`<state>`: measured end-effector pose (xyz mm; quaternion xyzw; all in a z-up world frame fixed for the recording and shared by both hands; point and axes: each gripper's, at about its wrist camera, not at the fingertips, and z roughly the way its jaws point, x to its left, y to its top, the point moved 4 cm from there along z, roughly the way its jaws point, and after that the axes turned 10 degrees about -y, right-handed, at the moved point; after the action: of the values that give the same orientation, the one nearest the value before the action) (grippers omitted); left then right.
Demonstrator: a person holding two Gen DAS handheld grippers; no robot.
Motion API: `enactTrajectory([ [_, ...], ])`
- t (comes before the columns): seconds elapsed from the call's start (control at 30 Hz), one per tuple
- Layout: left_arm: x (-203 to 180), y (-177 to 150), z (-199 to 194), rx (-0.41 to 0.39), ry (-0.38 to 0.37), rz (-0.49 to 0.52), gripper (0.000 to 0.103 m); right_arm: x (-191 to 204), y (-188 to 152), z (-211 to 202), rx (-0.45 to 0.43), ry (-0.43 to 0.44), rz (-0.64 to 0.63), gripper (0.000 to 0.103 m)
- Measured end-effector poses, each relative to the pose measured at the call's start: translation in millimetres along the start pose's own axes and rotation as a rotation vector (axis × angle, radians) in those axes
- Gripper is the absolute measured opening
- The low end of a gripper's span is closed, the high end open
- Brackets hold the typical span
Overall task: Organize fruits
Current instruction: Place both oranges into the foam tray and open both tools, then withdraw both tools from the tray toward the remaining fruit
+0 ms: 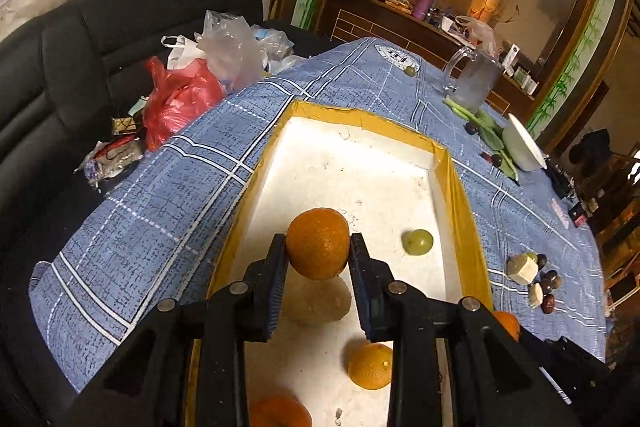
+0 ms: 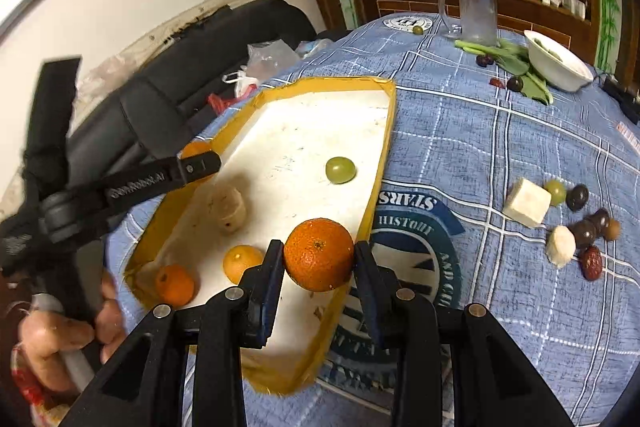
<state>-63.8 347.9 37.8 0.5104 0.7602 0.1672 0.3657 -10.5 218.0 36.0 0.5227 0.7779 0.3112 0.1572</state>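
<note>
We have an orange in each gripper, both carried above the tray. Our left gripper [image 1: 318, 247] is clenched on a mandarin orange [image 1: 318, 243], its pads pressing the fruit from both sides, and the fruit hangs over the white floor of the yellow-rimmed tray [image 1: 466, 211] with its shadow below it. Our right gripper [image 2: 318, 255] likewise grasps a second orange [image 2: 319, 254] between its two pads, held over the tray's near right rim [image 2: 384, 163] in the right wrist view. Inside the tray lie a green grape [image 2: 340, 169], a pale tan round piece [image 2: 229, 207], a small yellow-orange citrus [image 2: 241, 262] and another small orange [image 2: 174, 285] in the near corner. In that same view our left gripper reaches in from the left side, with the hand [image 2: 60, 339] that bears it low in the corner. The tray sits on a table covered by a blue checked cloth [image 2: 500, 147]. To the right of the tray, on the cloth, we see a white cube of food [image 2: 527, 202], a second green grape [image 2: 557, 191], several dark round fruits [image 2: 588, 227] and a red date [image 2: 592, 262] close together. Farther back stand a clear glass mug [image 2: 476, 11], leafy greens [image 2: 516, 61] and a white bowl [image 2: 560, 61]. A black sofa [image 1: 100, 39] with plastic bags [image 1: 192, 83] lies beyond the table's left edge.
</note>
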Motion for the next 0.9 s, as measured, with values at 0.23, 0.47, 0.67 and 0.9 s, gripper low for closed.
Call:
enactTrajectory([
  [0.23,-0.3,0.1,-9.6,-0.028,-0.038,-0.012,0.054,17.3,-0.7,1.2,-0.023,-0.066,-0.109,0.04],
  [0.47,-14.8,1.1,-29.6,-0.069,-0.029,0.024,0.066,23.1,-5.3,-10.7,-0.063,-0.08,-0.13,0.063],
  [0.67,-40.5,-10.5,-43.8,-0.101,0.046,0.121,0.072,-20.7,-7.0,-48.7,-0.168,-0.118,0.072,0.071],
  [0.9,-102.0,-33.8,-54.8,-0.116,0.042,0.275,0.079,-71.1,-24.4,-73.9,-0.218,-0.231,0.206,0.073],
])
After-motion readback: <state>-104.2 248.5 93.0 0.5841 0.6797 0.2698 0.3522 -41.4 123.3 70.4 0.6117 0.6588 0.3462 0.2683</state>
